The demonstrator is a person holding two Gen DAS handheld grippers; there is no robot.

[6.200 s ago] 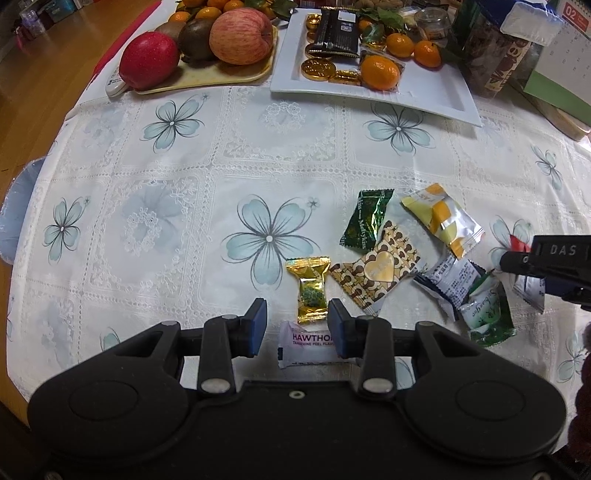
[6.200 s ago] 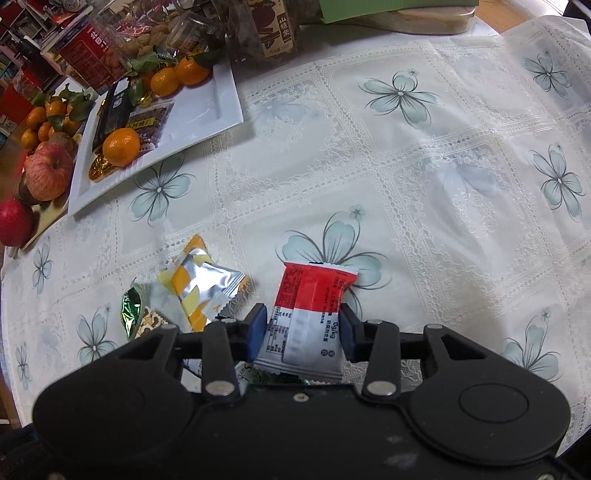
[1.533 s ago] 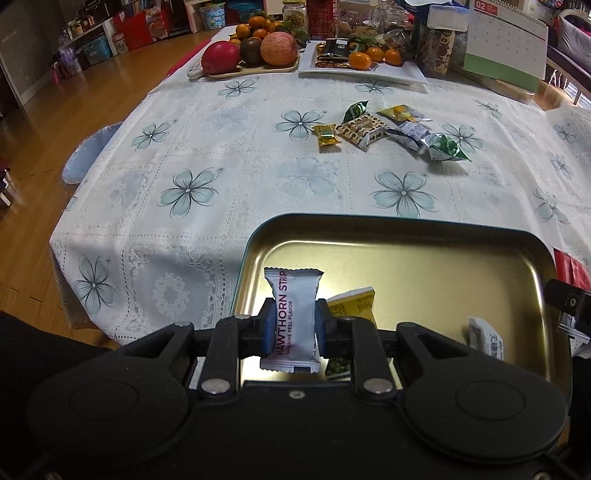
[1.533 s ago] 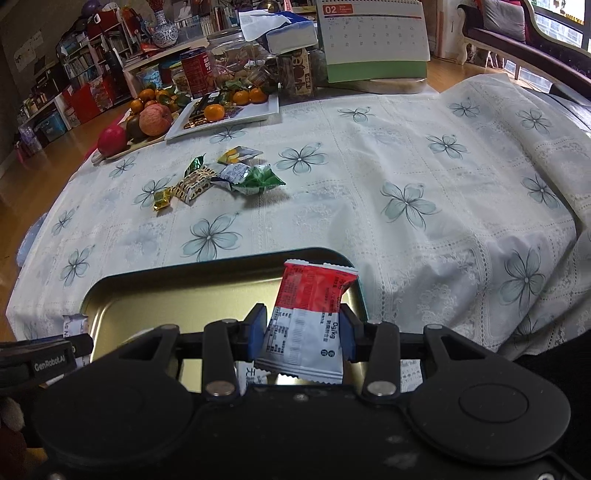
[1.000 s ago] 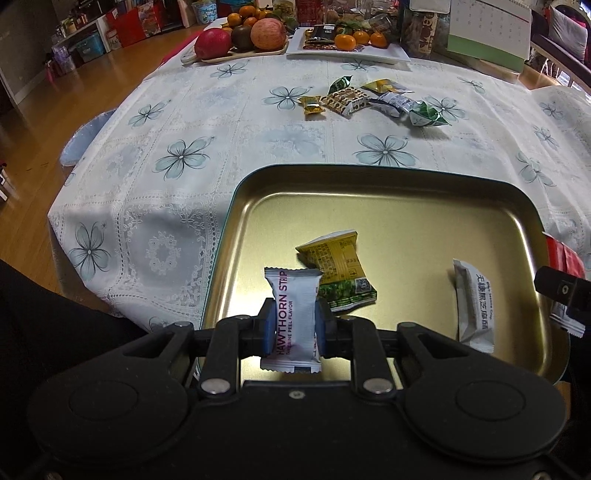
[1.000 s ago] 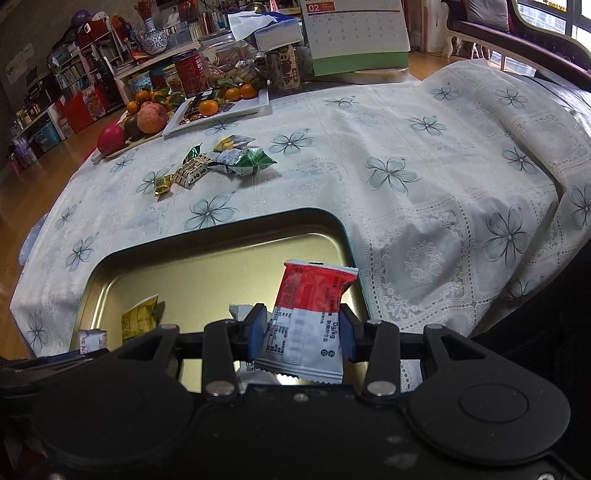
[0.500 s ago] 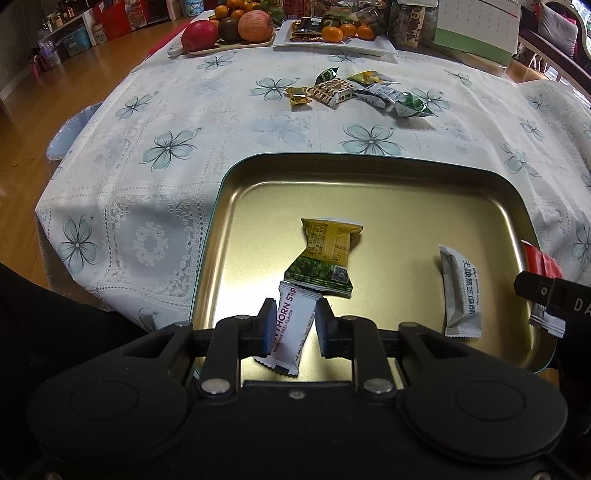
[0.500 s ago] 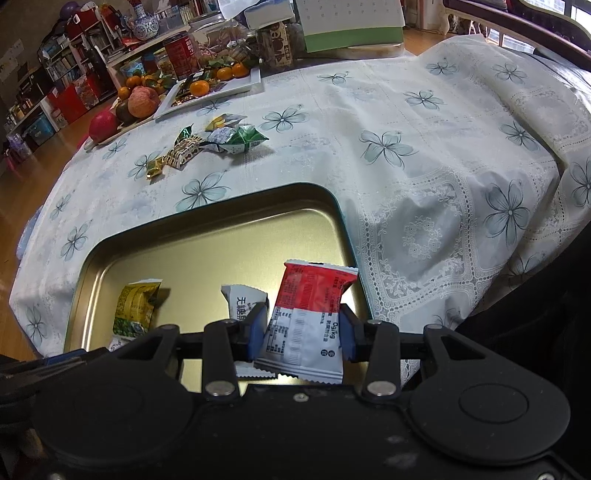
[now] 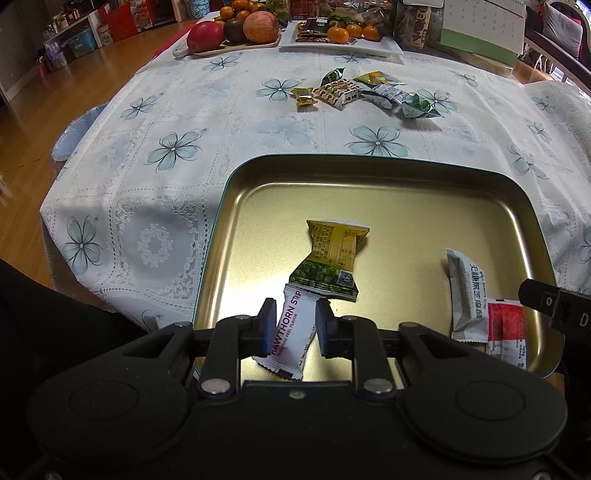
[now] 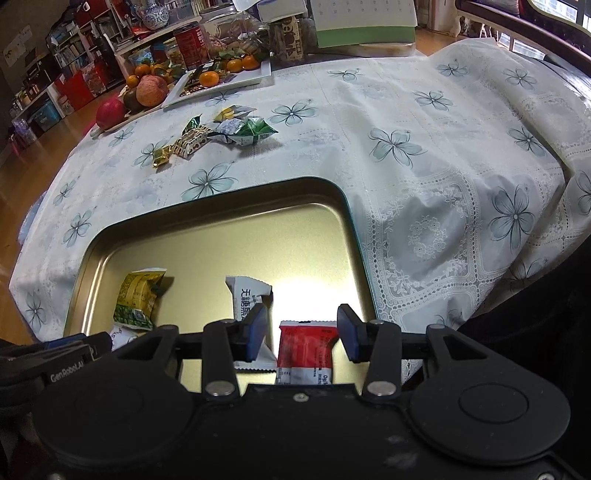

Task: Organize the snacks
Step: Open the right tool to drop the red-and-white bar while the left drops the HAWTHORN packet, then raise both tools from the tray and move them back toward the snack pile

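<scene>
A gold metal tray point(image 9: 406, 177) sits at the near table edge, also in the right wrist view point(image 10: 221, 225). My left gripper point(image 9: 293, 325) is open over its near edge; the white Hawthorn strip packet point(image 9: 290, 334) lies tilted between the fingers, released. My right gripper point(image 10: 301, 334) is open above the red-and-white packet point(image 10: 306, 350), which lies in the tray point(image 9: 506, 328). A yellow-green packet point(image 9: 332, 254) and a white packet point(image 9: 467, 291) also lie in the tray. Several loose snacks point(image 9: 365, 94) remain in a cluster on the tablecloth point(image 10: 221, 133).
A fruit tray with apples point(image 9: 236, 31) and a white plate of oranges point(image 9: 340, 37) stand at the far table edge, with jars and a calendar point(image 9: 480, 33) behind. The white flowered tablecloth point(image 9: 184, 147) hangs over the near edge. Wooden floor lies to the left.
Both grippers have opened. The Hawthorn strip has tipped and dropped from the left fingers; the red-and-white packet has dropped from the right fingers into the tray.
</scene>
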